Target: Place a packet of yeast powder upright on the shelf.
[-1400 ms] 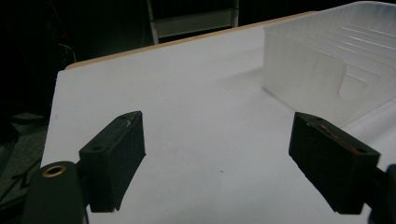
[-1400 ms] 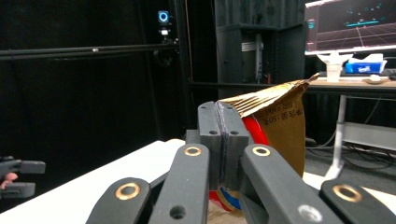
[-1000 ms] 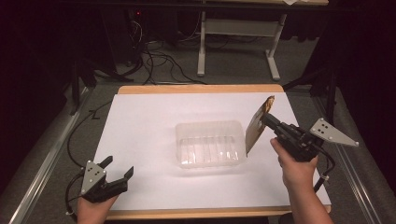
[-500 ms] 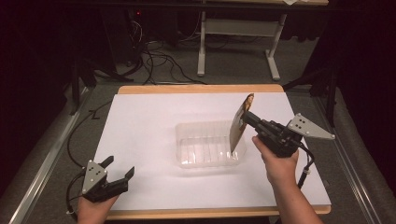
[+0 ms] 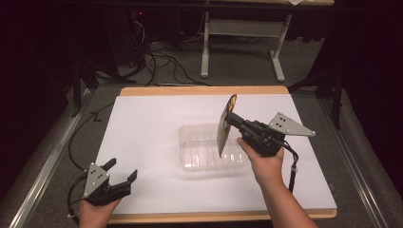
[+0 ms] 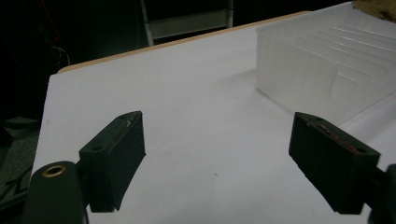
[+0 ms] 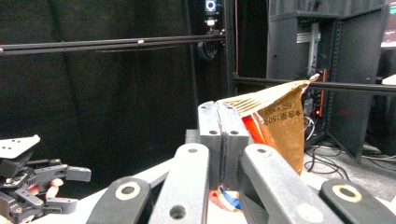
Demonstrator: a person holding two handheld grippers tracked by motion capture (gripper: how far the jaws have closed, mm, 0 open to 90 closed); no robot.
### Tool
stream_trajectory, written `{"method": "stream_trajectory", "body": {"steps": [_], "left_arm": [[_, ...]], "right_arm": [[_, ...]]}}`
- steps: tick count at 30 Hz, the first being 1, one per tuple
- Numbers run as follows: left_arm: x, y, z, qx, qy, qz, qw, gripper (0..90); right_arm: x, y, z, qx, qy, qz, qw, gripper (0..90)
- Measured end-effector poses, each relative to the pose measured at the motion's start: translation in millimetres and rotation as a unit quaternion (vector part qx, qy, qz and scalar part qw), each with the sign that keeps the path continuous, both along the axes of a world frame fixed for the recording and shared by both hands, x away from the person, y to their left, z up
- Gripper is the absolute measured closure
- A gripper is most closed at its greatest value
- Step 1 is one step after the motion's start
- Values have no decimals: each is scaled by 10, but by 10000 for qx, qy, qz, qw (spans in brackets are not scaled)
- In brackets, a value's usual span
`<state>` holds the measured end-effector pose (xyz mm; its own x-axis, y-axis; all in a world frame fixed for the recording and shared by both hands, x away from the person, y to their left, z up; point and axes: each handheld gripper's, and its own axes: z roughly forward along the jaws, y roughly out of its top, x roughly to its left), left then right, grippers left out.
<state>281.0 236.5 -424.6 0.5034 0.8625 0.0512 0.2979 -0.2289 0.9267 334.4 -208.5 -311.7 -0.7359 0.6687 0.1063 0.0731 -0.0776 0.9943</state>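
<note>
**Packet carried over the tray**

A flat brown packet (image 5: 226, 124) is pinched edge-on between the pressed-together fingers of the right gripper (image 5: 233, 118). Since a second ago it has been carried leftward from beside the clear plastic tray (image 5: 209, 164), and it is now held upright above the tray's right end, near the middle of the counter (image 5: 142, 137). A drop into the tray is probably intended. The left gripper (image 5: 121, 173) has stayed at the counter's near left corner, fingers spread and empty.

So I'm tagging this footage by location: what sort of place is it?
Probably a lab or recording workspace: a paper-covered table, cables on grey carpet, dark curtains, and an equipment rack.
</note>
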Motion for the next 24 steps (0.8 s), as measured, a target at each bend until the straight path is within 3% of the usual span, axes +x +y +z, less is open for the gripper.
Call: {"method": "stream_trajectory", "body": {"steps": [24], "left_arm": [[-6,9,9,-21,-12,-20,10000,190]], "right_arm": [[122,399,-74,-12,93,266,9996,900]]}}
